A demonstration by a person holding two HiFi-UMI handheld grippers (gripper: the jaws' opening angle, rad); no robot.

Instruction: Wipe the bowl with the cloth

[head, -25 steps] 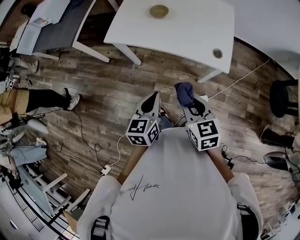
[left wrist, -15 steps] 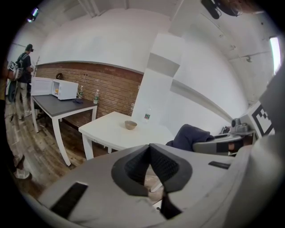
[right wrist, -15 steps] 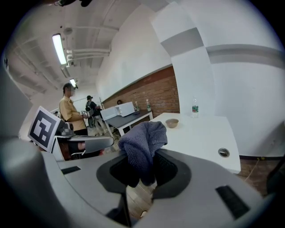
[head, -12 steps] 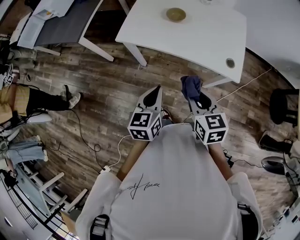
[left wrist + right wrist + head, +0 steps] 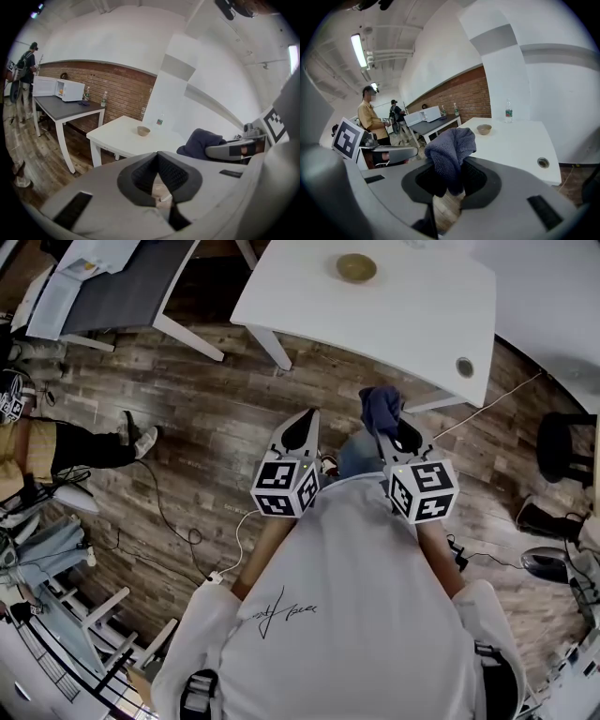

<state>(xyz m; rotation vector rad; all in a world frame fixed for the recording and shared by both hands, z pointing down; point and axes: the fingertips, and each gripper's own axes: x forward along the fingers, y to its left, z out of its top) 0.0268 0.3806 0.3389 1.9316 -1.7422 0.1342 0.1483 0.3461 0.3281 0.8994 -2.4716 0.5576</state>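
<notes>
- Head view: the left claw (image 5: pixel 302 424) and the right claw (image 5: pixel 394 434) are held side by side over the wooden floor (image 5: pixel 216 427). Both point toward the white table (image 5: pixel 394 320) on the far side.
- The right claw is clamped on a dark blue cloth (image 5: pixel 380 409), which bunches out past its tips. The left claw is closed to a point and carries nothing.
- The bowl (image 5: pixel 356 267) sits on the far part of the white table, well apart from both claws. A round cable hole (image 5: pixel 465 367) is near the table's near right corner. A grey table (image 5: pixel 122 292) stands at the far left.
- Left claw view: the jaws meet at their tips with nothing between them, and only floor shows through the gap behind the pads.
- The bowl stands far ahead on the white table, above the jaws and slightly left.
- This view adds things the head view lacks: a bottle (image 5: pixel 160 121) beyond the bowl, a microwave (image 5: pixel 70 90) on the grey table and a brick wall (image 5: pixel 117 86) behind.
- The right claw with its cloth shows at the right.
- Right claw view: the cloth is pinched between both pads and rises over the tips in a folded lump.
- The bowl lies beyond the cloth on the table, just right of the cloth's top, with the bottle further right.
- Only this view shows the left claw from the side, at the left, with a person (image 5: pixel 370 117) standing beyond it.
</notes>
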